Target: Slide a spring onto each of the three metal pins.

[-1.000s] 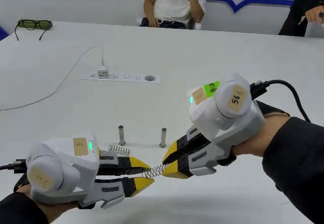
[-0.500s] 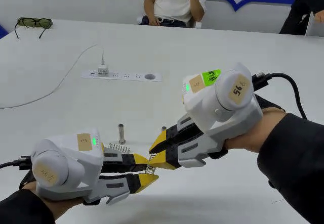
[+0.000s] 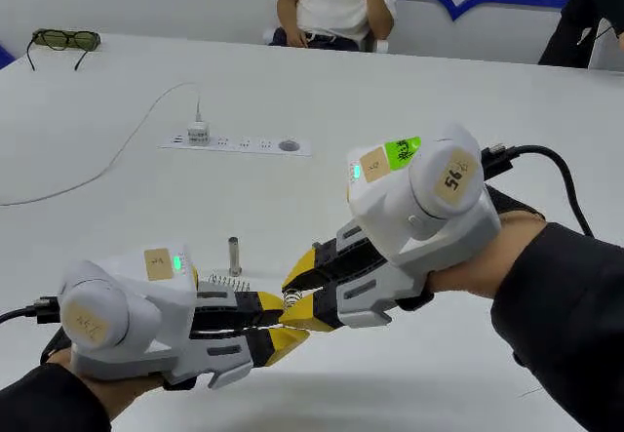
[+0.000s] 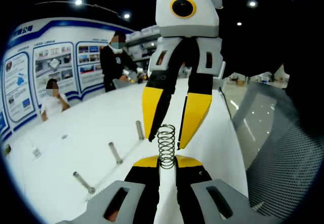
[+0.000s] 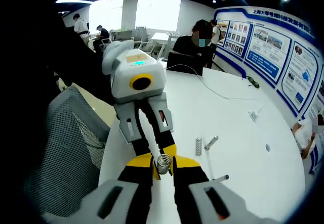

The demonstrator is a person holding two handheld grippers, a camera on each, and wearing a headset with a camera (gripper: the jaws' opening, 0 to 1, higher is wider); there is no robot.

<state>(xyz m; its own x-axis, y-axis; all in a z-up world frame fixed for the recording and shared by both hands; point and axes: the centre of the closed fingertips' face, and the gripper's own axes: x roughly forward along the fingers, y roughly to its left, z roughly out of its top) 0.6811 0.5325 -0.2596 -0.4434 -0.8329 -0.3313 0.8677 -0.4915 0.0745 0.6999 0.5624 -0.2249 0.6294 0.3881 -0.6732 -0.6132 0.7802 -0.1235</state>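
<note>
Spring [image 4: 166, 144] held in the air between both grippers, above the table [image 3: 419, 91]. Left gripper [image 4: 167, 162]: jaws closed tight on the spring's near end, so the coil stands straight out from its tips. Right gripper [image 5: 163, 162]: jaws narrow, one on each side of the spring's far end; cannot tell whether they pinch it or only bracket it. Just beyond the spring, a loose spring [image 3: 227, 283] lies flat on the table. A little past that stand the three pins [image 4: 116, 153], upright in a row, all bare in the left gripper view. Well beyond the spring lies a power strip [image 3: 236, 146]. Judgement: no pin carries a spring yet, so all three placements remain. The held spring is well apart from any pin.
</note>
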